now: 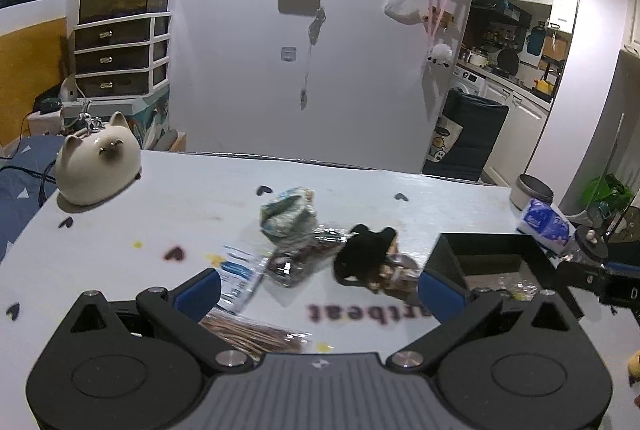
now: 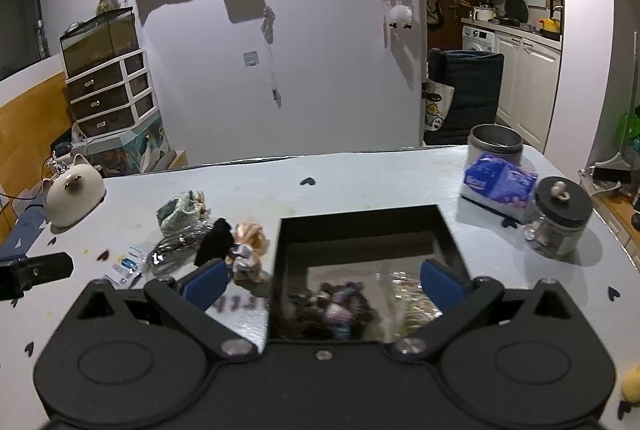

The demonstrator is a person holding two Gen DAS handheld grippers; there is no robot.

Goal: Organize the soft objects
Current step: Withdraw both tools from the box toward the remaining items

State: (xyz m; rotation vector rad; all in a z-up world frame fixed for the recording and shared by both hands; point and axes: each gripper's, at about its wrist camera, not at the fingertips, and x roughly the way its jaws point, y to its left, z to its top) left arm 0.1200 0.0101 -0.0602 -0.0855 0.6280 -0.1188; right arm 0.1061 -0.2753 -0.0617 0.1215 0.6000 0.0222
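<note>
Several soft items lie in a heap mid-table: a green patterned scrunchie [image 1: 287, 213] [image 2: 181, 211], a black soft piece [image 1: 362, 250] [image 2: 216, 240], a peach and silver scrunchie [image 1: 394, 272] [image 2: 249, 250] and clear plastic packets [image 1: 298, 256] [image 2: 176, 248]. A black open box [image 2: 360, 230] [image 1: 492, 254] stands right of the heap and holds dark and purple soft items [image 2: 340, 308] and a clear packet [image 2: 412, 300]. My left gripper [image 1: 320, 290] is open and empty, just before the heap. My right gripper [image 2: 324, 286] is open and empty over the box's near side.
A cream cat-shaped ornament [image 1: 96, 166] [image 2: 72, 194] sits at the table's far left. A tissue pack [image 2: 498, 184], a metal tin [image 2: 494, 144] and a lidded glass jar [image 2: 562, 220] stand at the right. A packet of brown sticks [image 1: 256, 332] lies under my left gripper.
</note>
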